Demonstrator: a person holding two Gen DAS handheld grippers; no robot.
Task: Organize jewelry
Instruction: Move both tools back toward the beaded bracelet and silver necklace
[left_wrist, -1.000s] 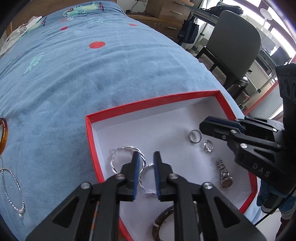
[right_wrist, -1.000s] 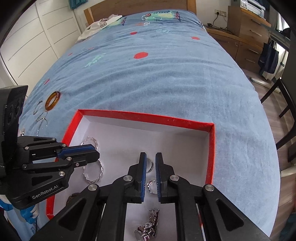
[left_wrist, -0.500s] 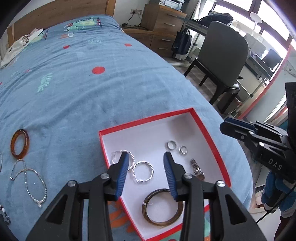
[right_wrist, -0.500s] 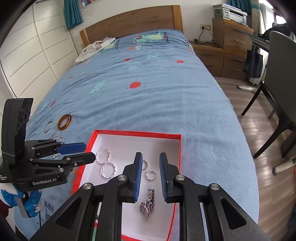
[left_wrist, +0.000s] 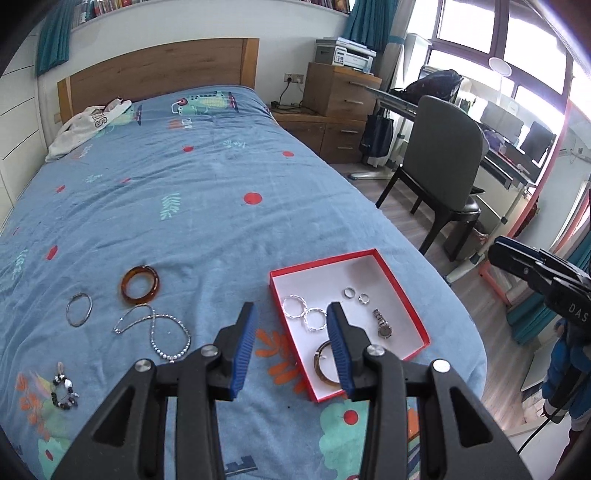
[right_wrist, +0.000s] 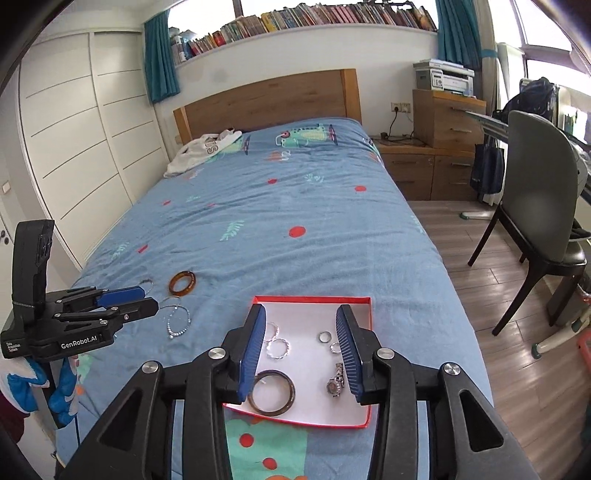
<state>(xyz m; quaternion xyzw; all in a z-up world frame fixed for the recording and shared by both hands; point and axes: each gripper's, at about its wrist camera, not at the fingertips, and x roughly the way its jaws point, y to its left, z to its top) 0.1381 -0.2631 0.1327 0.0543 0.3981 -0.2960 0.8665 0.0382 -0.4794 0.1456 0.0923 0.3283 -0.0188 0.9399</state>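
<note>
Both the left claw (left_wrist: 291, 345) and right claw (right_wrist: 301, 349) hang released and empty above the red box (right_wrist: 312, 300) of jewelry on the bed (right_wrist: 295, 206).

Bright window daylight, fisheye-warped edges

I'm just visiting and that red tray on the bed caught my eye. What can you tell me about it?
The red box is a shallow, open tray, apparently cardboard, with red walls and a white floor. It lies flat on the blue bedspread near the bed's foot. Inside lie two twisted silver hoops, two small rings, a wristwatch and a dark brown bangle. Neither gripper touches it.
</note>
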